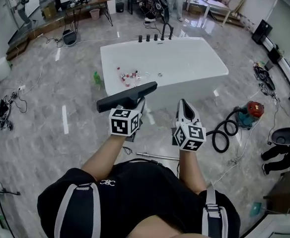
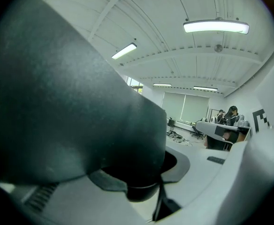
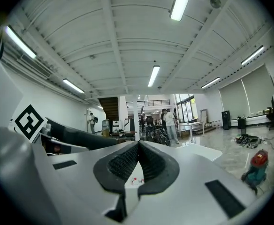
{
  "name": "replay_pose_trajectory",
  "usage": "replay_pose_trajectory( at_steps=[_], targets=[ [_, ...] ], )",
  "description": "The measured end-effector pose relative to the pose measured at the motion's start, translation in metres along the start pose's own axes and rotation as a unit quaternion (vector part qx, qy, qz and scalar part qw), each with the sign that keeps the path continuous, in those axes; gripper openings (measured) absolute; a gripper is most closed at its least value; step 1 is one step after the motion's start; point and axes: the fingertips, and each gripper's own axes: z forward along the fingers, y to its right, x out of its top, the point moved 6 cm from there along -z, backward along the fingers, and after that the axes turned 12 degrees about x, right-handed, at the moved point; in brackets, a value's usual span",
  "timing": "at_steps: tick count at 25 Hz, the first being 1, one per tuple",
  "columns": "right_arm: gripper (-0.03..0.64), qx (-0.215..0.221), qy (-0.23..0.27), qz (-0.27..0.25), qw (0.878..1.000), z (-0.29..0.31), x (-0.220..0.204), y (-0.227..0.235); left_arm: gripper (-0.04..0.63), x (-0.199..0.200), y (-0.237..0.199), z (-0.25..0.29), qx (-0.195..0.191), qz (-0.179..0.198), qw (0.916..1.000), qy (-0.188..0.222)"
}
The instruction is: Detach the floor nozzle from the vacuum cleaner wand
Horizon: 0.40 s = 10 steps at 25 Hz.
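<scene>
My left gripper (image 1: 137, 103) clamped on the black floor nozzle (image 1: 126, 97), nozzle raised in front of the white bathtub (image 1: 194, 63), my right gripper (image 1: 184, 104) closed on nothing just right of it, metal wand (image 1: 157, 156) on the floor near me.

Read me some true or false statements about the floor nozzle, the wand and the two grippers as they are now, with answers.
1. The left gripper holds the black floor nozzle up off the floor. True.
2. The right gripper's jaws are wide apart. False: they are together, with nothing between them.
3. The nozzle is joined to the metal wand. False: the wand lies on the floor, apart from the raised nozzle.
4. The red vacuum cleaner sits on the floor to the person's right. True.
5. The green bottle stands inside the white bathtub. False: it stands on the floor beside it.
</scene>
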Motion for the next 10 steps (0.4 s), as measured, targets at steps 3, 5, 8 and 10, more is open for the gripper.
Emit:
replay_pose_trajectory(
  at_steps=[3,5,8,10],
  targets=[
    [0.015,0.003,-0.008,0.003,1.0,0.0,-0.009,0.002,0.141,-0.006,-0.001,0.0,0.003,-0.01,0.9999,-0.004],
    [0.015,0.006,-0.011,0.006,1.0,0.001,-0.014,0.0,0.141,-0.01,-0.005,0.0,0.001,-0.018,0.9998,-0.012],
    [0.015,0.011,-0.009,0.011,1.0,0.002,-0.012,0.0,0.141,-0.01,-0.007,0.001,0.004,-0.007,0.9998,-0.021],
    [0.015,0.014,-0.006,0.016,1.0,0.003,-0.007,0.002,0.141,-0.008,-0.006,0.004,0.01,0.008,0.9997,-0.023]
  ],
)
